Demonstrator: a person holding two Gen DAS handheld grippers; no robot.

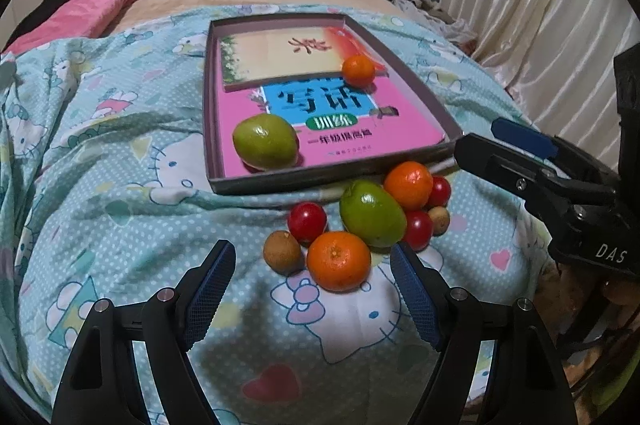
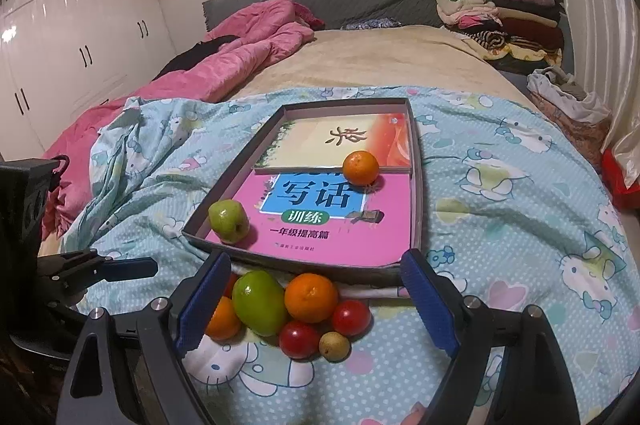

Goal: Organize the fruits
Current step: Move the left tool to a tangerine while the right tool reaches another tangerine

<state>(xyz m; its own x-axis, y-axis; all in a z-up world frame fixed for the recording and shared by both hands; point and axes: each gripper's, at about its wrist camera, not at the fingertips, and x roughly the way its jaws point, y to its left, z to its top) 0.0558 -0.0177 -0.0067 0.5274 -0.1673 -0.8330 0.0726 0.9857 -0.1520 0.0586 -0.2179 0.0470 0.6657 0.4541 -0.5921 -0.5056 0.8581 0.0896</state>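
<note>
Bed: blue cartoon-print sheet [image 1: 120,185] spread over it; all task items resting on this sheet.
Tray: shallow box [image 1: 212,97] lined with books, at 12 o'clock from the fruit pile; holding one green fruit [image 1: 265,142] at its near-left corner and one orange [image 1: 358,70] toward its far right.
Fruit pile: on the sheet just outside the tray's near wall; larger green fruit [image 1: 372,214], long axis running roughly 11 to 5 o'clock in the left wrist view, touching the near orange [image 1: 338,261].
Left gripper [image 1: 312,265]: jaws wide, nothing held; near orange at 12 o'clock, just beyond the tips.
Right gripper [image 2: 310,279]: jaws wide, nothing held, straddling the pile.
Key relation: near orange closest to the left gripper, judged the likelier pick.
Small fruit: red ones [image 1: 307,222] and brown one [image 1: 282,251] packed against it; crowding judged a risk.
</note>
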